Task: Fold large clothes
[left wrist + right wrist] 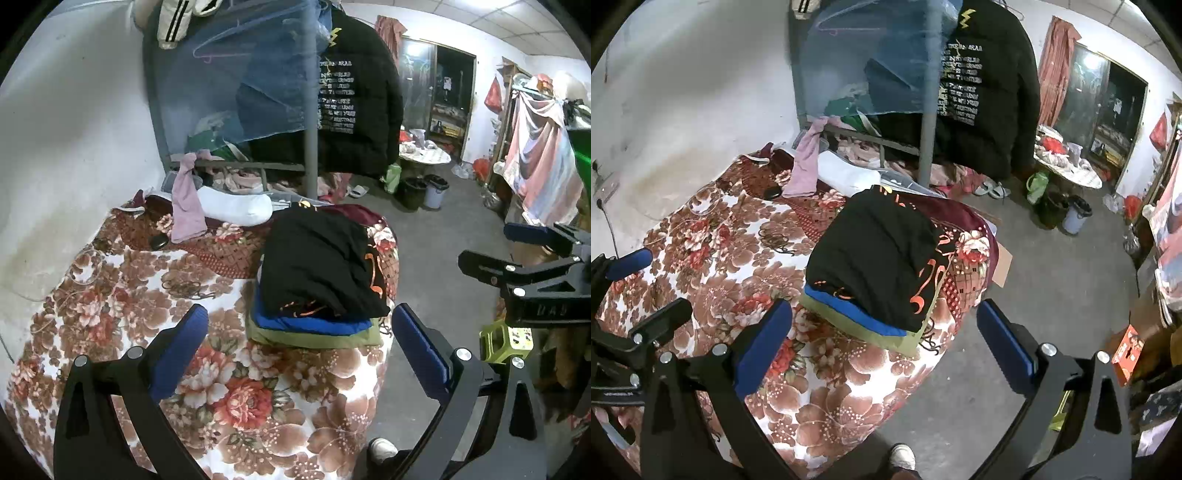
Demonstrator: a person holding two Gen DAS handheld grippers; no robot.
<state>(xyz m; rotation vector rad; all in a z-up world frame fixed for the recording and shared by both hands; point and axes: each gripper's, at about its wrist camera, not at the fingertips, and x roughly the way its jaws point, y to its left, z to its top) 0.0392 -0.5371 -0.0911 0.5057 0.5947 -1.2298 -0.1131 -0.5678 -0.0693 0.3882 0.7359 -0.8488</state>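
Resting on the floral bed (110, 295), folded clothes (317, 269) lie stacked.

A stack of folded clothes (317, 280) lay on the bed (110, 295) near its right edge, with a pillow (236, 208) behind it. A jacket (362, 103) hung behind the bed, and two bins (424, 192) stood on the floor to the right.

Cluttered bedroom (floral bed (110, 295); hung jacket (362, 92))

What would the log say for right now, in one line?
left gripper: open, empty | right gripper: open, empty | stack of folded clothes: on bed
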